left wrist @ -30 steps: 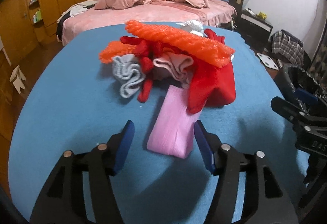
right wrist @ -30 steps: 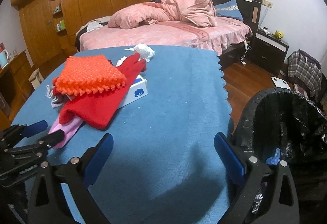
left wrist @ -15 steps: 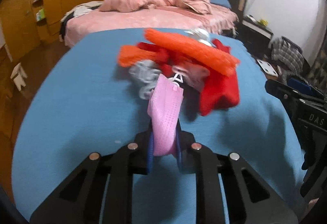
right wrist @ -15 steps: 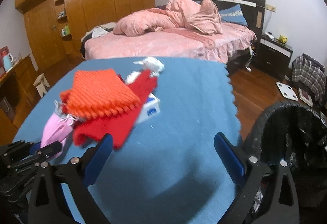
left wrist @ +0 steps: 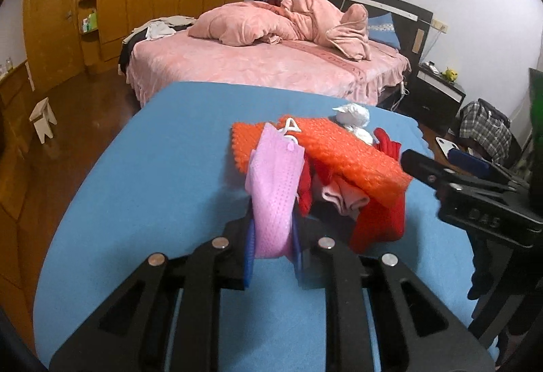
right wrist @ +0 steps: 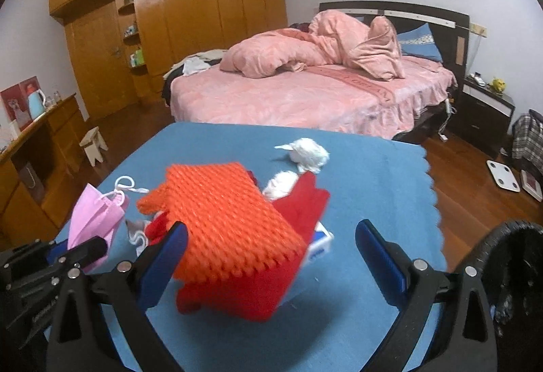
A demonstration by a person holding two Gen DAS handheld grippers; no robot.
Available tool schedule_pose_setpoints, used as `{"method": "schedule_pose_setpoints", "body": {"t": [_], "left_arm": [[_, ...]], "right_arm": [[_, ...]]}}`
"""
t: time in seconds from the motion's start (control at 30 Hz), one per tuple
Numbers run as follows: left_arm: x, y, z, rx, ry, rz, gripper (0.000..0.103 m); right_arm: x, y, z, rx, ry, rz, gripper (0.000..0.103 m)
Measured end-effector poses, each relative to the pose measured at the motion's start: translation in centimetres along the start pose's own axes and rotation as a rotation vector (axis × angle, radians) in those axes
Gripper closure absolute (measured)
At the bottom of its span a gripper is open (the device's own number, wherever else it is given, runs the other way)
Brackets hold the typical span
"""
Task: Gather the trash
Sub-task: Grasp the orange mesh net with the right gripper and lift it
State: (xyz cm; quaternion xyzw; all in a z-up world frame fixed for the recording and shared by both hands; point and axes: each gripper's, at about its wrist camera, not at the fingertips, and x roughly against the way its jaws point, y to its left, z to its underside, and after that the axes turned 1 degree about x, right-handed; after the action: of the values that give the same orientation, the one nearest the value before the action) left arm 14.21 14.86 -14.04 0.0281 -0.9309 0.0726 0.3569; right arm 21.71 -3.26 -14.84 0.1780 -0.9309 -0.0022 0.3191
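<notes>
Pink mask [left wrist: 275, 199] was pinched tight in the left gripper [left wrist: 271, 236], lifted off the blue table [left wrist: 163, 168], right gripper [right wrist: 271, 256] wide open and empty, and honestly its loop [left wrist: 290, 128] looked ready to snag the orange mesh [left wrist: 339, 151] before reaching the bin [right wrist: 509, 270].

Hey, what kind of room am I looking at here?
A bedroom, most likely: a bed with pink bedding, a wooden wardrobe along the wall and a dark nightstand beside the bed.
</notes>
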Motion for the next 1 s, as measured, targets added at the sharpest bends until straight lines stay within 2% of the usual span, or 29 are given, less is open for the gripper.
{"method": "schedule_pose_setpoints", "body": {"t": [0.2, 0.3, 0.4, 0.43, 0.47, 0.5, 0.53, 0.57, 0.67, 1.0], "left_arm": [[-1.2, 0.7, -0.4, 0.016, 0.004, -0.042, 0.086], [-1.7, 0.8, -0.4, 0.012, 0.008, -0.047, 0.086], [-2.1, 1.0, -0.6, 0.021, 0.014, -0.046, 0.086], [-2.1, 1.0, -0.6, 0.020, 0.013, -0.046, 0.086], [-2.0, 1.0, -0.6, 0.021, 0.013, -0.046, 0.086], [-2.1, 1.0, -0.7, 0.022, 0.012, -0.045, 0.086], [-2.1, 1.0, -0.6, 0.022, 0.013, -0.046, 0.086], [-2.0, 1.0, -0.6, 0.023, 0.013, -0.047, 0.086], [-2.0, 1.1, -0.5, 0.027, 0.010, -0.050, 0.086], [0.0, 0.2, -0.7, 0.014, -0.026, -0.066, 0.086]], "right_arm": [[-2.8, 1.1, 0.2, 0.019, 0.075, -0.044, 0.020], [-3.7, 1.8, 0.9, 0.036, 0.107, -0.062, 0.030], [-3.8, 2.1, 1.3, 0.046, 0.117, -0.086, 0.046], [-3.8, 2.0, 1.3, 0.048, 0.119, -0.095, 0.058], [-3.8, 2.2, 1.3, 0.058, 0.124, -0.112, 0.066], [-3.8, 2.3, 1.2, 0.064, 0.124, -0.113, 0.070], [-3.7, 2.3, 1.2, 0.072, 0.125, -0.119, 0.081], [-3.6, 2.3, 1.2, 0.074, 0.127, -0.133, 0.085], [-2.9, 2.1, 1.1, 0.064, 0.112, -0.158, 0.088], [1.1, 0.7, -0.1, 0.004, 0.023, -0.167, 0.089]]}}
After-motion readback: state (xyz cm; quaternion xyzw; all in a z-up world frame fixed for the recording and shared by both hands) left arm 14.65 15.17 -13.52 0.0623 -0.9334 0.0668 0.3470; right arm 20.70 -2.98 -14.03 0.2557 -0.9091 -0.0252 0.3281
